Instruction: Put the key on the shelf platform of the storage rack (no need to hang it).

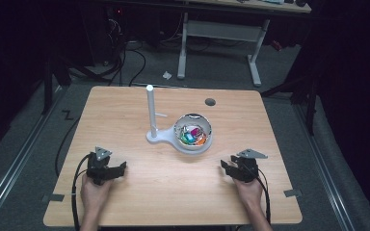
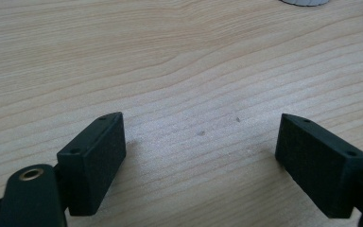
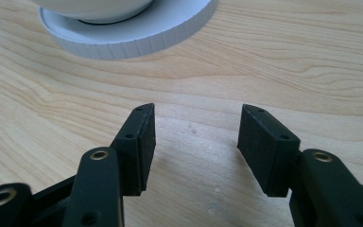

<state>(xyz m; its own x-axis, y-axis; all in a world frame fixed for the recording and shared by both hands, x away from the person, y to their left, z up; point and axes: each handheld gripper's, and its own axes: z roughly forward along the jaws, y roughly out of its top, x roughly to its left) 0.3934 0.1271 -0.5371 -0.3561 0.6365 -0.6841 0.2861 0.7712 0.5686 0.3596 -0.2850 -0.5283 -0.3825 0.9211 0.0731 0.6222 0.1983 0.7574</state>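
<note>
**A:** Near edge first: both hands rested on the table (image 1: 173, 192), each holding a gripper. Left gripper (image 1: 121, 166) had its jaws spread wide over bare wood, nothing between them. Right gripper (image 1: 225, 166) was parted too, a bit narrower, also empty.

**B:** And the stuff to grab?

**A:** Further up the middle, a bowl (image 1: 192, 132) full of small colourful bits (image 1: 193, 136), sitting on a white stand (image 1: 160, 136) with a post (image 1: 150, 110) rising just left of it. From the right gripper view the stand's ribbed disc (image 3: 170, 33) was straight ahead, near but not touching.

**B:** So how'd you play it?

**A:** I'd guess go in from above with the right one, it's lined up better. Come over the rim, pinch one piece, not the pile. The bits were too small to tell apart.

**B:** Anything in the way?

**A:** The post and its little side peg (image 1: 161, 115) for the left gripper. Behind that just a hole (image 1: 210, 102) in the table, well clear.
</note>
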